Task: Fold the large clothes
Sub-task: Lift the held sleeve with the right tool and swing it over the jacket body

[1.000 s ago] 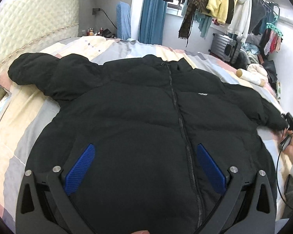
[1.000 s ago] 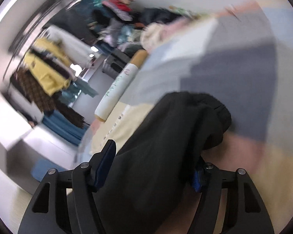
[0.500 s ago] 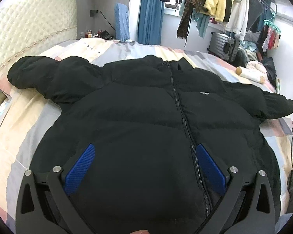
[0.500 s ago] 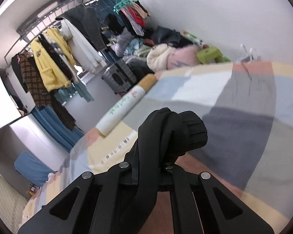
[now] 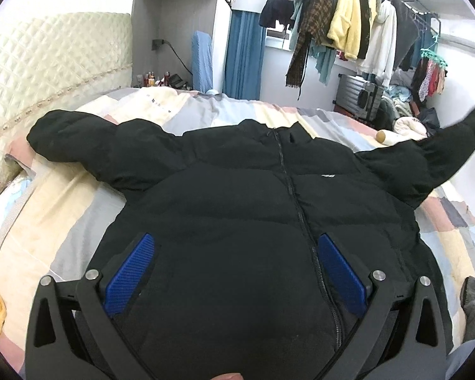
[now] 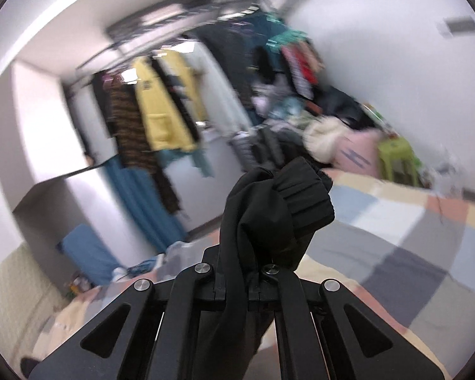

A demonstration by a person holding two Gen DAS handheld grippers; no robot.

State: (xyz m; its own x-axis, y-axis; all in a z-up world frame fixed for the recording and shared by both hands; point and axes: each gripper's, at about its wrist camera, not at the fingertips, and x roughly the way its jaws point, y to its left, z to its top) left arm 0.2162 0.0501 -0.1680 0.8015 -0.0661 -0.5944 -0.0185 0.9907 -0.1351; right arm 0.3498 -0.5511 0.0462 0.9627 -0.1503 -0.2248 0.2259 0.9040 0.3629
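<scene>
Jacket: black, spread on bed.
Right tool: clamps sleeve cuff, raised for folding inward.
Left tool: wide, empty.

A patchwork bedspread, quilted headboard, and hanging clothes fill the room.

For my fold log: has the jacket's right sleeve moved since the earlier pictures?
Yes. The right sleeve has risen off the bedspread, clamped in the right gripper.

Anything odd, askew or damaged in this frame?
Nothing damaged. One sleeve of the black jacket sticks up off the bed only because the right tongs grip its cuff. The left tongs hover open.
</scene>
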